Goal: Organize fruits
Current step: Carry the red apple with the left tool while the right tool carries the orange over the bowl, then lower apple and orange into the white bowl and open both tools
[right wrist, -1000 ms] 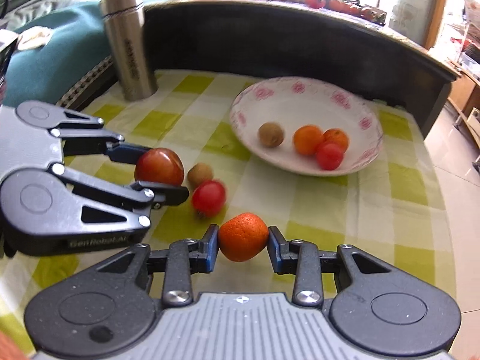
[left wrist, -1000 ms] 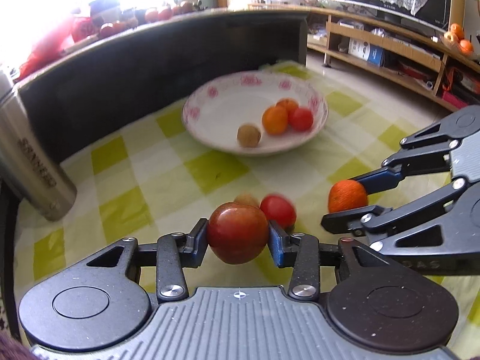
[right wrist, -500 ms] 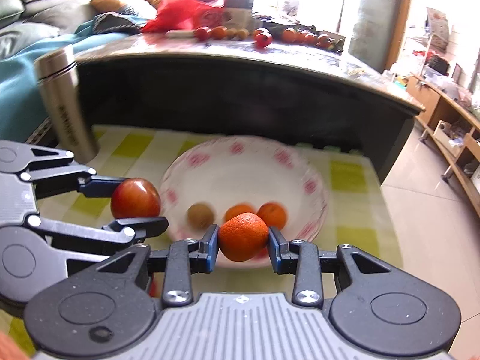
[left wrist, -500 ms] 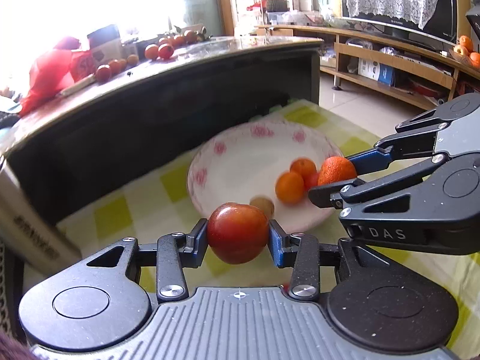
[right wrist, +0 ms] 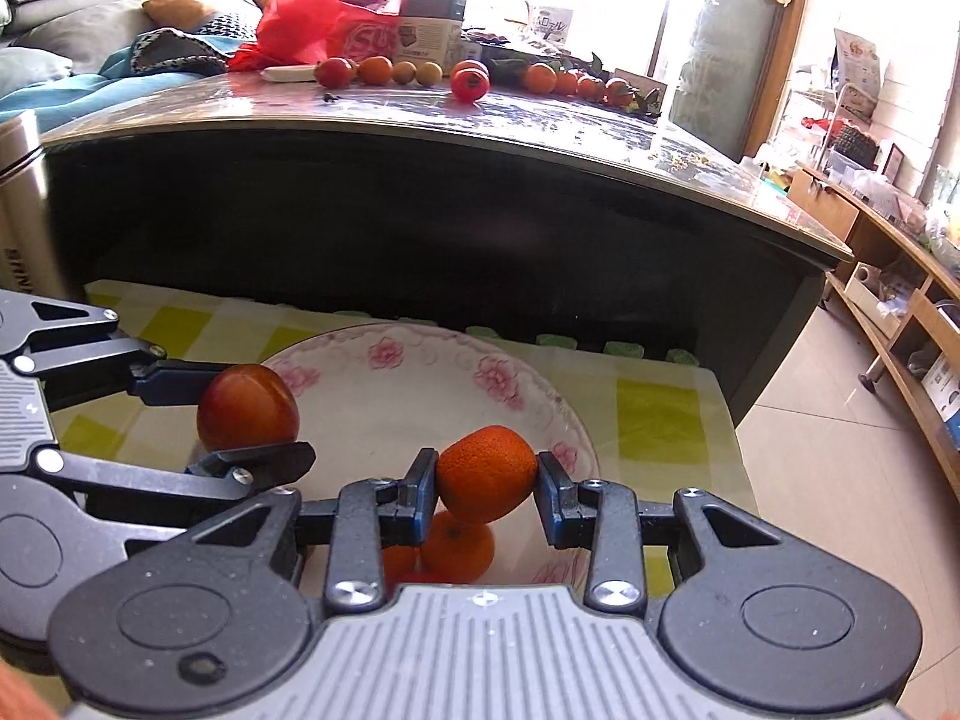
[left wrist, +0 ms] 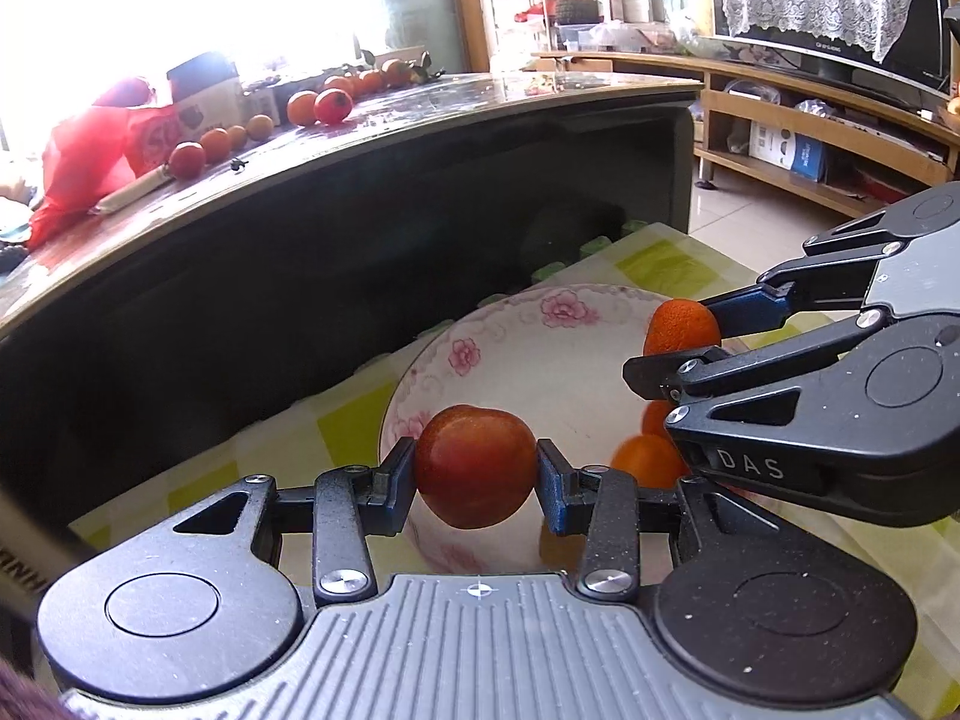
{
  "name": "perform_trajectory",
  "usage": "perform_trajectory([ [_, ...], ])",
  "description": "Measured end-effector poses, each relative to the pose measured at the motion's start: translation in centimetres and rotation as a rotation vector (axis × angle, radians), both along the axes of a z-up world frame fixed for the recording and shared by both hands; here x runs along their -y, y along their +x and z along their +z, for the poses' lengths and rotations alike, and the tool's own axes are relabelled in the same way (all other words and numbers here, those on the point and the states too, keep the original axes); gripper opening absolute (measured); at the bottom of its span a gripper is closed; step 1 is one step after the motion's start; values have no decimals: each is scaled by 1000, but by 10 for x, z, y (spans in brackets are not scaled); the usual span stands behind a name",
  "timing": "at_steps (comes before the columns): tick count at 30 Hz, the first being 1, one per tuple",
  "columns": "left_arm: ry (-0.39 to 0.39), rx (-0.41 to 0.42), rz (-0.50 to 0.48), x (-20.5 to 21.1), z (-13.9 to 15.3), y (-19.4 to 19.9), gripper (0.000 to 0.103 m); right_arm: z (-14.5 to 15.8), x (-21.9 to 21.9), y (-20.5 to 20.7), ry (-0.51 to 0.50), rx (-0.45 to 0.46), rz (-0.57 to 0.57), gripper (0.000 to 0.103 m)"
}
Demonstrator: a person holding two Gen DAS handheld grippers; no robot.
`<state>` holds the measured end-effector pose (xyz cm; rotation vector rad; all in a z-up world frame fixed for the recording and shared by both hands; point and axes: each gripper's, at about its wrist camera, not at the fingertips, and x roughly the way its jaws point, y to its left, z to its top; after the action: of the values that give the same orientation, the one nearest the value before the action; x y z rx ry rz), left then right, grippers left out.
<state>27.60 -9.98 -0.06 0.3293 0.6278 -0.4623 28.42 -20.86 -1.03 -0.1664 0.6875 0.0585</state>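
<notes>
My left gripper (left wrist: 476, 468) is shut on a dark red tomato (left wrist: 474, 465), held above the left part of a white bowl with pink flowers (left wrist: 462, 354). My right gripper (right wrist: 486, 477) is shut on an orange mandarin (right wrist: 485, 473) over the same bowl (right wrist: 384, 354). In the left wrist view the mandarin (left wrist: 681, 327) hangs at the right, above two oranges (left wrist: 645, 459) lying in the bowl. In the right wrist view the tomato (right wrist: 247, 407) hangs at the left, and an orange (right wrist: 457, 546) lies under the mandarin. Other fruit in the bowl is hidden by the grippers.
The bowl stands on a yellow-green checked cloth (right wrist: 660, 414). Behind it rises a dark table (right wrist: 420, 204) with a row of tomatoes and oranges (right wrist: 468, 81) and a red bag (right wrist: 312, 24) on top. A steel flask (right wrist: 21, 210) stands at the left. Tiled floor (right wrist: 840, 480) lies right.
Both grippers have moved forward and over the bowl, each still carrying its fruit. The loose fruit on the cloth has dropped out of view.
</notes>
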Motion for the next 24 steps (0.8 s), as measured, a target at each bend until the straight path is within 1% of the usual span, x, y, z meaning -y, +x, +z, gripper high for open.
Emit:
perform_trajectory([
  [4,-8,-5,-7,4,-4,8,50,-4,0,11,-5,17,12,40],
  [6,2,0,-22,9,-6,8,50,-5,-3,15,-16,26,21,40],
  [8,21,15,-17,12,-7,9,50,-7,-6,18,-40,42,24,40],
  [10,6,-1,-7,10,-10,13,50,-10,-4,21,-26,32,28,40],
  [13,15,-1,3,8,-13,14,50,-15,-3,25,-30,23,24,41],
  [15,20,-6,7,8,-14,15,50,-17,-3,28,-15,7,23,41],
  [21,16,-10,18,8,-13,16,52,-17,-5,28,-13,15,24,41],
  [24,15,-2,22,7,-10,15,53,-15,-5,26,-8,25,18,42],
])
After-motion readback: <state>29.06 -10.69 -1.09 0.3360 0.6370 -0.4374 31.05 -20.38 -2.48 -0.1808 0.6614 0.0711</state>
